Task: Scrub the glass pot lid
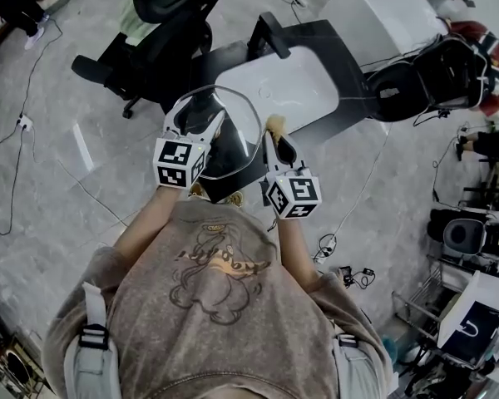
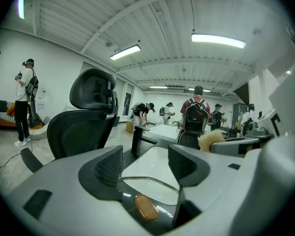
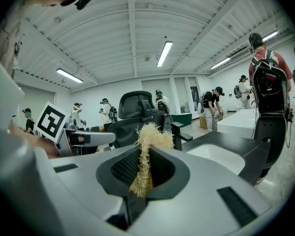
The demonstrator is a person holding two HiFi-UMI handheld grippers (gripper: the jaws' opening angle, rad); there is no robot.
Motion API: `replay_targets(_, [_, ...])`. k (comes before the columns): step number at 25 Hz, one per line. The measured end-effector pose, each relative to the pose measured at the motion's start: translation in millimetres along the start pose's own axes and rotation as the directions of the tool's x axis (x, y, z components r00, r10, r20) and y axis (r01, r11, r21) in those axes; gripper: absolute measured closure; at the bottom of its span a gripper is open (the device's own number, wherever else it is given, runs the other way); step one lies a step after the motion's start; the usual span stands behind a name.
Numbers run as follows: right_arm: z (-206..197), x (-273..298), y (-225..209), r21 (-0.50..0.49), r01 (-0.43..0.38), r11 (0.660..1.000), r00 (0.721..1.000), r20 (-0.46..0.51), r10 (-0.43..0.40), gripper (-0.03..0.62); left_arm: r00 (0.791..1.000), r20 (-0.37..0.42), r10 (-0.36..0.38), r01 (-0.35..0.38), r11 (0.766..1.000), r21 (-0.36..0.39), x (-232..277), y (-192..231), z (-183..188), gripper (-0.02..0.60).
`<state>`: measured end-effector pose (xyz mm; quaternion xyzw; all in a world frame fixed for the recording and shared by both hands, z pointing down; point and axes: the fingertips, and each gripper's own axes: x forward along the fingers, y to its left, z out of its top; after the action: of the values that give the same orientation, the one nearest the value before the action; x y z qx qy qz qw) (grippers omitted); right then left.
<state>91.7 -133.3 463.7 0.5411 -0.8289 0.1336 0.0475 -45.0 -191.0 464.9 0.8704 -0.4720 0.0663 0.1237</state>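
Note:
The glass pot lid (image 1: 248,127) is a clear disc with a metal rim, over the near corner of the black counter (image 1: 333,48). My left gripper (image 1: 201,115) is at the lid's left edge. In the left gripper view its jaws (image 2: 145,163) stand wide apart; the lid's rim (image 2: 152,183) and amber knob (image 2: 146,206) show low between them, and no pad presses on it. Whether the lid rests on the counter I cannot tell. My right gripper (image 1: 276,140) is at the lid's right edge, shut on a tuft of straw-coloured scrubber (image 1: 274,124) that sticks up between its jaws (image 3: 145,168).
A white sink basin (image 1: 291,86) with a black faucet (image 1: 266,33) lies just beyond the lid. A black office chair (image 1: 162,23) stands to the left of the counter, a backpack (image 1: 441,77) to its right. Cables cross the grey floor. Several people stand far off.

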Motion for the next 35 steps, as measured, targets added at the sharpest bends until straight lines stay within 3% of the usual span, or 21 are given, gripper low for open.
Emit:
replay_targets(8, [-0.6,5.2,-10.7,0.006,-0.015,1.000,1.000,0.000,0.015,0.554,0.998,-0.055,0.041,-0.041,0.999,0.007,15.8,5.8,-11.6,0.298])
replay_targets(16, [-5.8,9.7,-26.6,0.015,-0.033,0.999,0.999,-0.022,0.034,0.554,0.986,-0.133,0.098,-0.097,0.995,0.014,34.3,10.0,-52.9,0.298])
replay_targets(22, [-12.7,10.1,-34.0,0.012,-0.077,0.997,0.996,-0.051,0.077,0.554,0.965,-0.215,0.153,-0.151,0.988,0.022,43.4,9.0,-97.7,0.298])
replay_targets(29, [-16.1,16.8,-44.9,0.009,-0.126,0.992,0.989,-0.074,0.127,0.554,0.921,-0.328,0.208,-0.212,0.977,0.023,52.0,12.6,-147.2,0.298])
replay_targets(35, [-19.0,23.3,-47.6,0.013,-0.158,0.987,0.984,-0.079,0.159,0.554,0.913,-0.347,0.215,-0.229,0.973,-0.001,54.4,13.6,-155.4,0.298])
